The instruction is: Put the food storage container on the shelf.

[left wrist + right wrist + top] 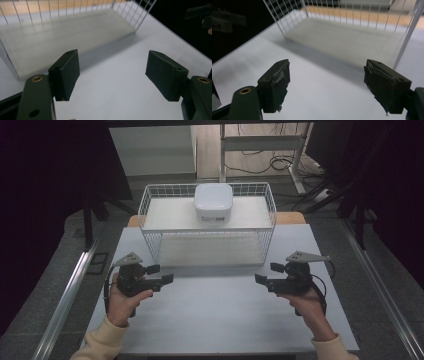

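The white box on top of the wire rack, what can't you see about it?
- High view: the dark label on the white box is too small to read.
- High view: whatever is inside the box is hidden by its closed top.
- Left claw view and right claw view: the top edge cuts off the wire rack, so its upper shelf is out of frame.

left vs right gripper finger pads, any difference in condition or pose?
Left gripper fingers look clean, with smooth, intact faces; right gripper fingers carry torn, peeling pad material with ragged edges. In the high view the left gripper points right toward the table's middle, and the right gripper points left toward it. Shared: both are open, hold nothing, and sit above the white table in front of the wire basket.
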A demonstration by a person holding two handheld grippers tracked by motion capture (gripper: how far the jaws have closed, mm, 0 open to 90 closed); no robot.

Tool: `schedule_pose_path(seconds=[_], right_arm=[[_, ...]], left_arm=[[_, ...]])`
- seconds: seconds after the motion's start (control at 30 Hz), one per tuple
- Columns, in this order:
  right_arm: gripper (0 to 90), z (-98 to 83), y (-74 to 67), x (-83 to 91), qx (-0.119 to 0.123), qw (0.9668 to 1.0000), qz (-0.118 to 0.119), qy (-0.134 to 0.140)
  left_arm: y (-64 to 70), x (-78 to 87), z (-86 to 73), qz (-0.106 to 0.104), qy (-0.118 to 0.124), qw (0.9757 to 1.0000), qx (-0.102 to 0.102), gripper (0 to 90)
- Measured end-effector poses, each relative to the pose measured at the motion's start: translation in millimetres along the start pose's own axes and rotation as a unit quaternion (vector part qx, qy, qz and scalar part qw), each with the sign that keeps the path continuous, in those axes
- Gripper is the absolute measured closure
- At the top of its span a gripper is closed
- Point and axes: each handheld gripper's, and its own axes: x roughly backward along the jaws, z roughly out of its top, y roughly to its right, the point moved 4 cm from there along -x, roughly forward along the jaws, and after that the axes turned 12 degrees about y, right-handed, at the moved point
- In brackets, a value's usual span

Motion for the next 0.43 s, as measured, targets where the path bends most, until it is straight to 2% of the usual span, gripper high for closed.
schedule_pose_path(seconds=[0.17,0.43], right_arm=[[20.2,-18.8,1.7,-5.3,0.0,0.9997,-0.003,-0.025],[17.2,-16.3,0.5,-2.5,0.007,0.9999,-0.006,-0.008]], left_arm=[[0.2,-5.3,-16.9,0.003,-0.02,0.9998,-0.001,26.5],[3.1,-8.0,-19.2,0.0,-0.019,0.9998,-0.007,26.1]])
